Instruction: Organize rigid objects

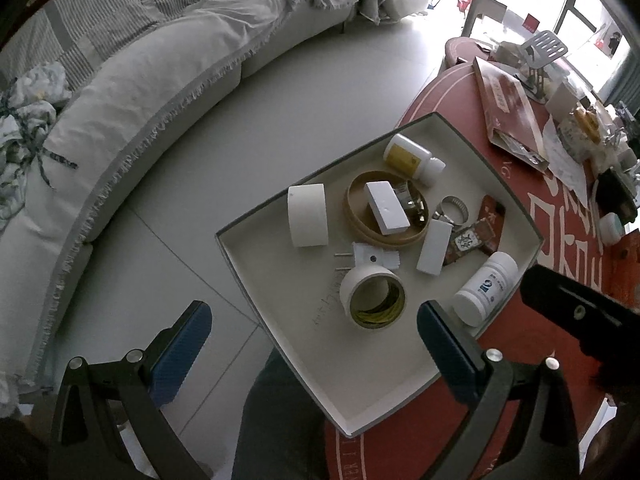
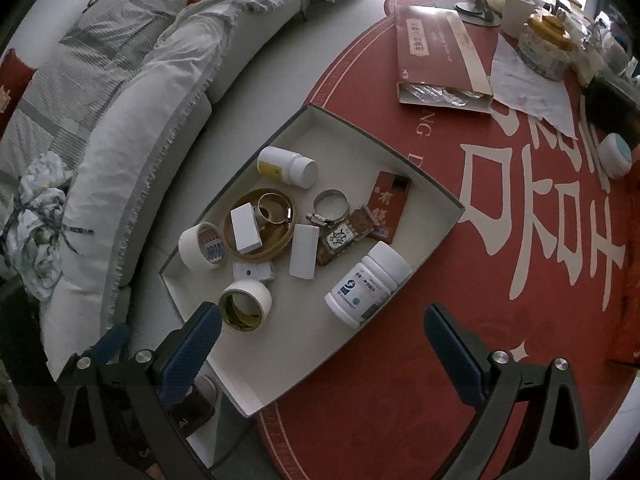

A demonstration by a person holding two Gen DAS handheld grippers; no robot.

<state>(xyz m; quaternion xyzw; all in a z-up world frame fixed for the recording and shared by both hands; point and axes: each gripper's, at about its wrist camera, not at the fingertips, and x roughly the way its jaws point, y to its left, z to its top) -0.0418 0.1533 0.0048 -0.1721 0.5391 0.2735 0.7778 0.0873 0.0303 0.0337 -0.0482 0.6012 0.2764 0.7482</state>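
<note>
left wrist view shows the left gripper wide open with nothing in it, above the near edge of the tray. right wrist view shows the right gripper wide open too, holding nothing. the tray sits at the edge of the red table, full of hard little things. the white bottle with the blue label lies on its side at the near side of the tray. it looks light, hard and smooth, so it may roll or slip. squeezing it across its round middle seems best. the tape roll beside it looks stiff and easy to pinch by its wall.
</note>
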